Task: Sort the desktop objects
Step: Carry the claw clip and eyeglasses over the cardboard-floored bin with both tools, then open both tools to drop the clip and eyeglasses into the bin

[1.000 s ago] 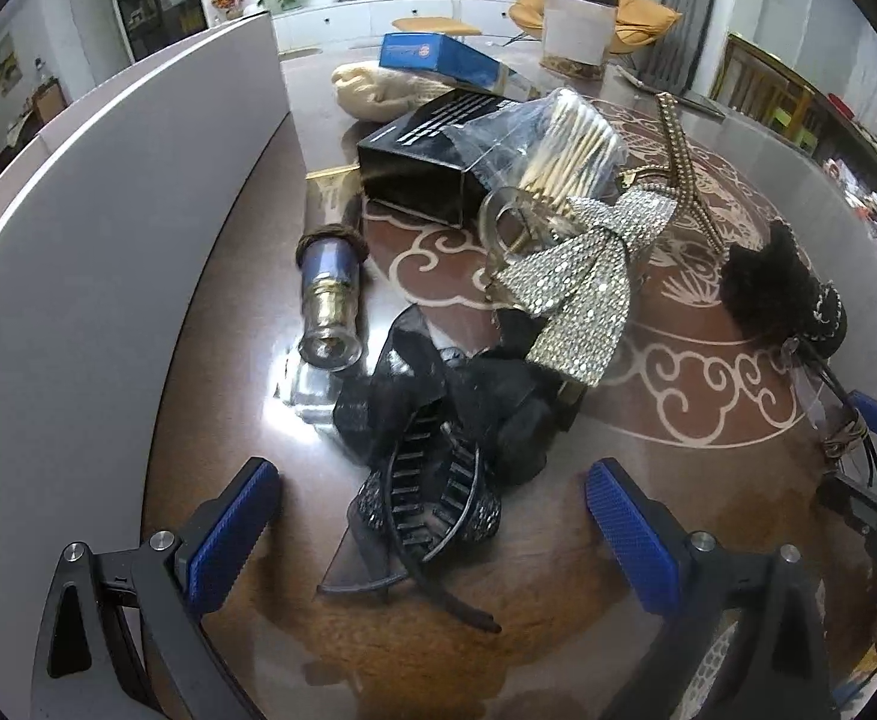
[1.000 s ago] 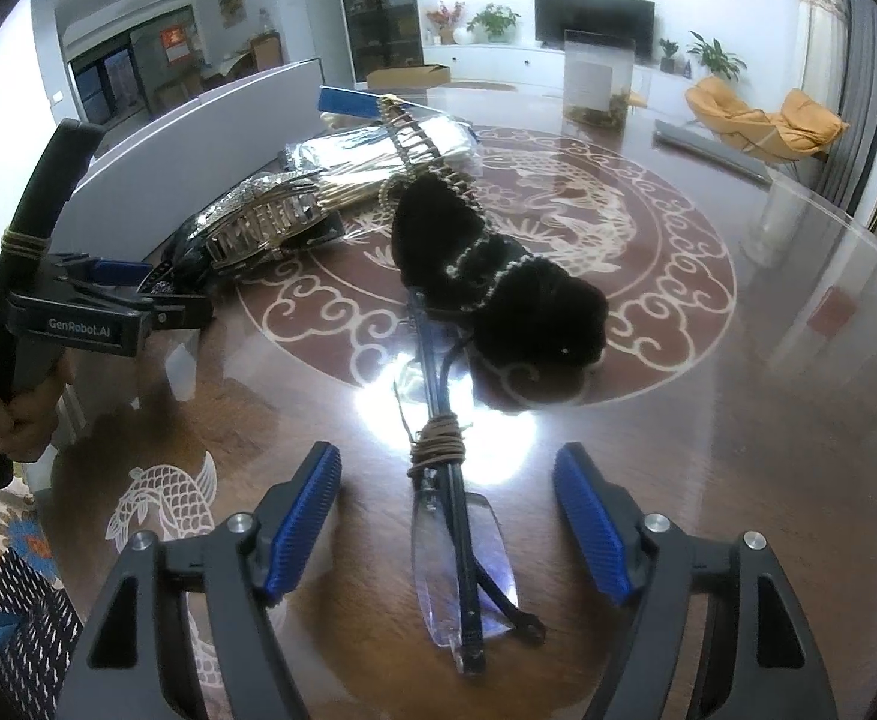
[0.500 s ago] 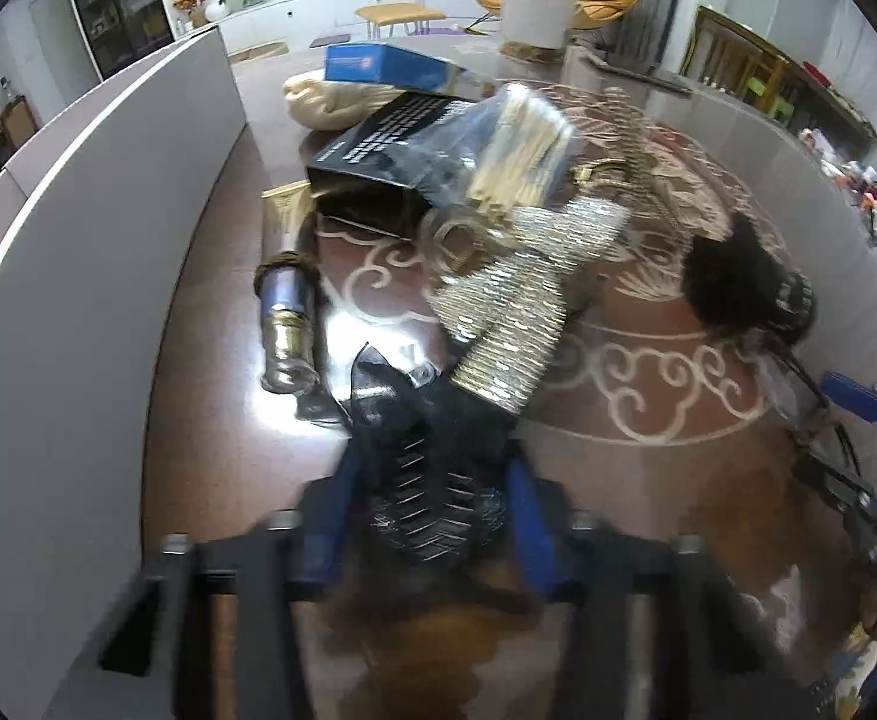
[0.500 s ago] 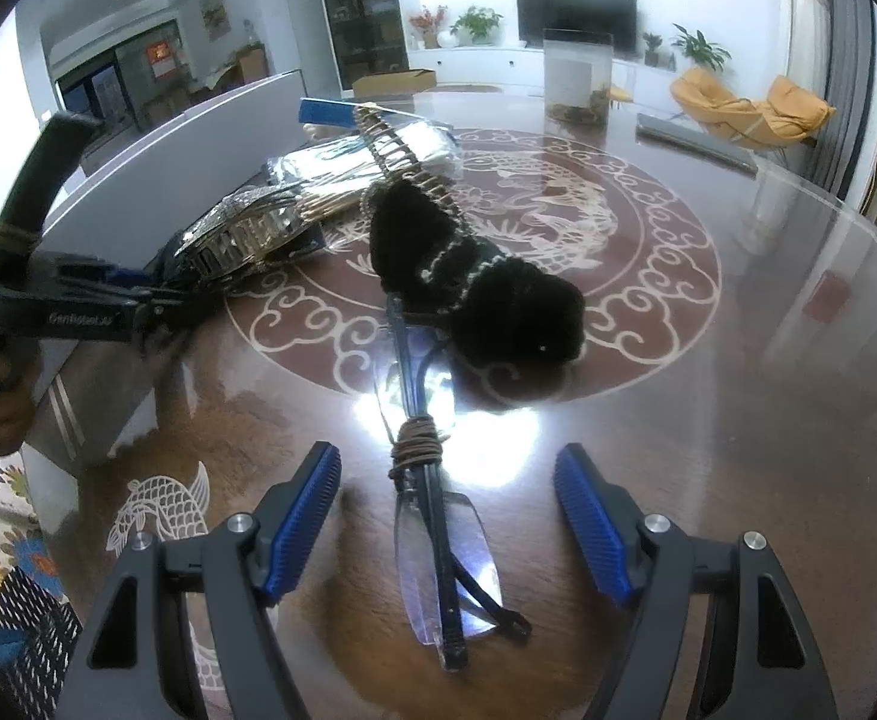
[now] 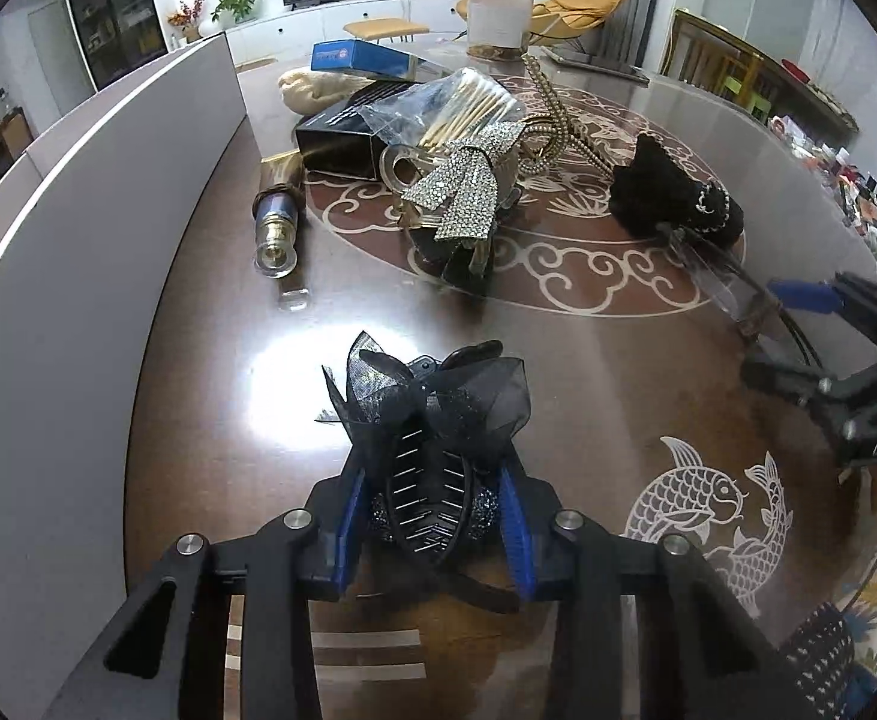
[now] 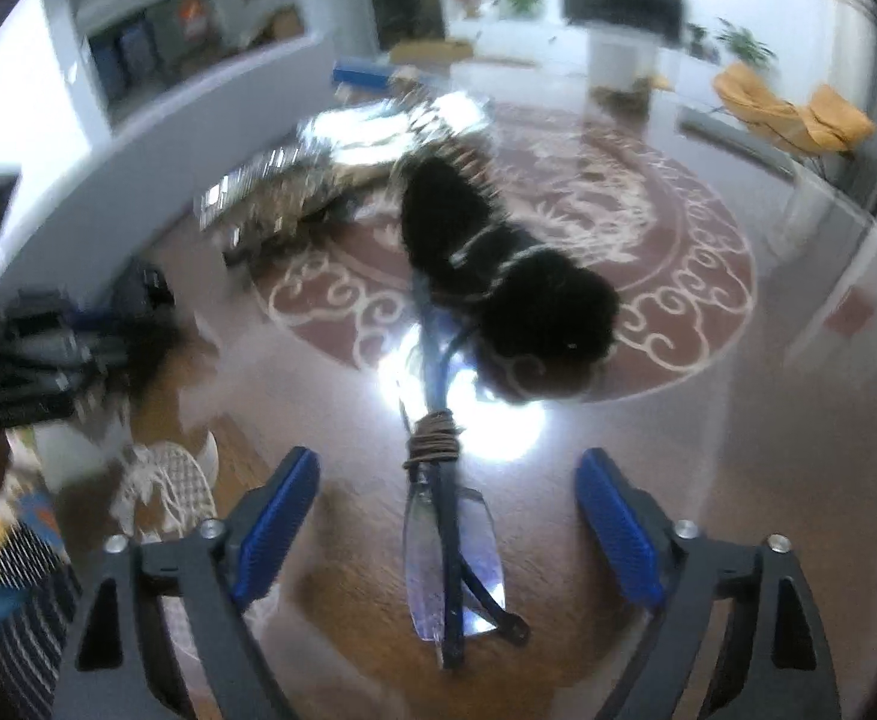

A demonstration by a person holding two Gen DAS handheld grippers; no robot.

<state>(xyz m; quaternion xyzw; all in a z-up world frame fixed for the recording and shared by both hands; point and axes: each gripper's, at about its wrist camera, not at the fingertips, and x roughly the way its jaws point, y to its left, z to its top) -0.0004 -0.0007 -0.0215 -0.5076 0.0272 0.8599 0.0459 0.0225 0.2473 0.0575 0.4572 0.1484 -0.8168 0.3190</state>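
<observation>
While the table [image 5: 648, 360] is carrying the whole spread, with a grey divider [image 5: 78, 240] curving along its nine o'clock side, the heap of things left to sort is sitting toward twelve o'clock in the left wrist view: a black box [image 5: 342, 141], a bag of swabs [image 5: 462, 105], a rhinestone bow [image 5: 465, 192], a fuzzy black scrunchie [image 5: 672, 201] at two o'clock and a small bottle [image 5: 276, 228] at ten. Nearer, at six o'clock, the left gripper [image 5: 432, 525] is clamping narrow on the black clip [image 5: 432, 450], its blue pads pressing the clip's two sides and the gauze bow standing out ahead of the fingers; whether the clip is clear of the wood I cannot tell. So the pick-up step looks to be in hand, and the next move is probably calling for a carry to wherever hair things belong. In the blurred right wrist view, the right gripper [image 6: 447, 507] is standing wide, straddling the folded glasses [image 6: 450, 546], which are lying untouched at six o'clock, bound with a brown band [image 6: 432, 438]; closing on them would call for a careful squeeze.
</observation>
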